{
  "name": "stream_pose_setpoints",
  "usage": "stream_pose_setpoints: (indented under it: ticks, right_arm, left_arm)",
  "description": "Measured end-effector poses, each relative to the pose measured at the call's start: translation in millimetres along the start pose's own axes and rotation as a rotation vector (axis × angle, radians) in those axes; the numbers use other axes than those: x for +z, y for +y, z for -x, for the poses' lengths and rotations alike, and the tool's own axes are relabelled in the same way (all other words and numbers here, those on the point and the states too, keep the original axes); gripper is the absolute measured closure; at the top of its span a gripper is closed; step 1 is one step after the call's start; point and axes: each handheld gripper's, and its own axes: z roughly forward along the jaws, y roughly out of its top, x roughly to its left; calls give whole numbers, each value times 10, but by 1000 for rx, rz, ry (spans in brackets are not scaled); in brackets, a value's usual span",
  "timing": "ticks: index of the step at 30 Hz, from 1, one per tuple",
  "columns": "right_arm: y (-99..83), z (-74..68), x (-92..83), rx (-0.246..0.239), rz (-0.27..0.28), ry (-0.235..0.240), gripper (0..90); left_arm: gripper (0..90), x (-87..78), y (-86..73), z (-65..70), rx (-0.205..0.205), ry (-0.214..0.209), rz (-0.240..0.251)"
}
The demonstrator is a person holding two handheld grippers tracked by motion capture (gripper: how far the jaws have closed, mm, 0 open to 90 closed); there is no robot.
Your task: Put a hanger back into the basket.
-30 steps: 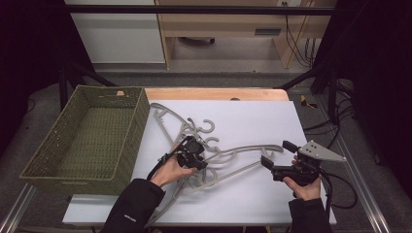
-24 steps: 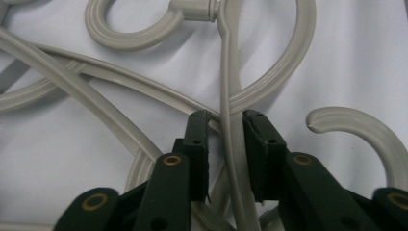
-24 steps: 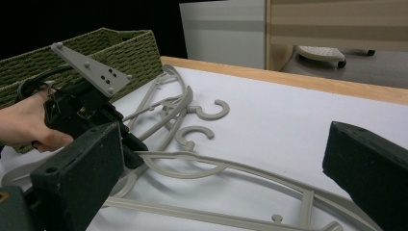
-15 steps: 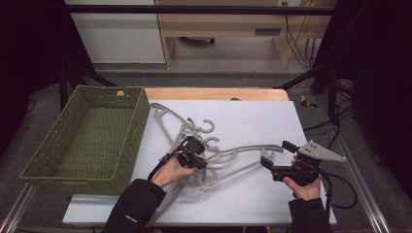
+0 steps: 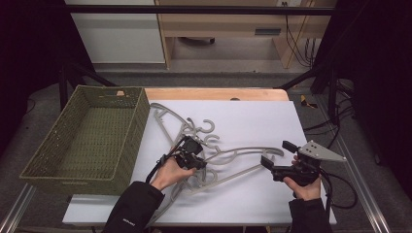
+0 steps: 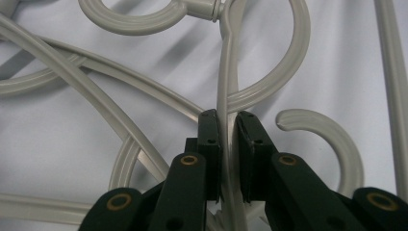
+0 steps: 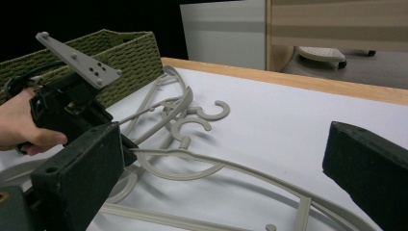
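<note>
On the white table top (image 5: 252,121) lies a heap of grey plastic hangers (image 5: 194,133), all tangled up, with their hooks curling over one another. My left gripper (image 5: 197,158) sits right in the middle of that heap. Its jaws have just been closing, and now they pinch the thin arm of one hanger (image 6: 226,96) between them. From the left gripper view I can see my two black pads (image 6: 210,139) pressed on both sides of that grey strip, with almost no gap left. A round hook (image 6: 332,139) curls just beside my jaw.

My right gripper (image 5: 275,156) rests over by the right side of the table. Its jaws stand wide apart and hold nothing. One long hanger arm (image 7: 269,175) runs across the table between them, but the pads do not touch it.

Next to the heap, on the left, stands a green woven basket (image 5: 77,165). Its near wall almost touches the nearest hanger. A wooden strip (image 5: 218,93) runs along the far edge of the table.
</note>
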Motion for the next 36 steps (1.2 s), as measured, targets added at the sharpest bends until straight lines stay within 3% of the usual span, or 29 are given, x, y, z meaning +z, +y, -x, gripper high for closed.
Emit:
stream_pose_setpoints:
  ticks: [6, 15, 25, 36]
  right_arm:
    - [3, 3, -11, -1, 1, -2, 10]
    - [6, 6, -27, 4, 4, -3, 10]
    - [10, 18, -51, -1, 6, -10, 10]
    - [14, 35, -87, 8, 14, -17, 10]
  left_arm:
    - [813, -141, -21, 35, -3, -14, 66]
    - [813, -400, -105, 66, -10, 36, 137]
    - [813, -646, -243, 71, -4, 80, 183]
    - [813, -978, -419, 0, -19, 138, 247]
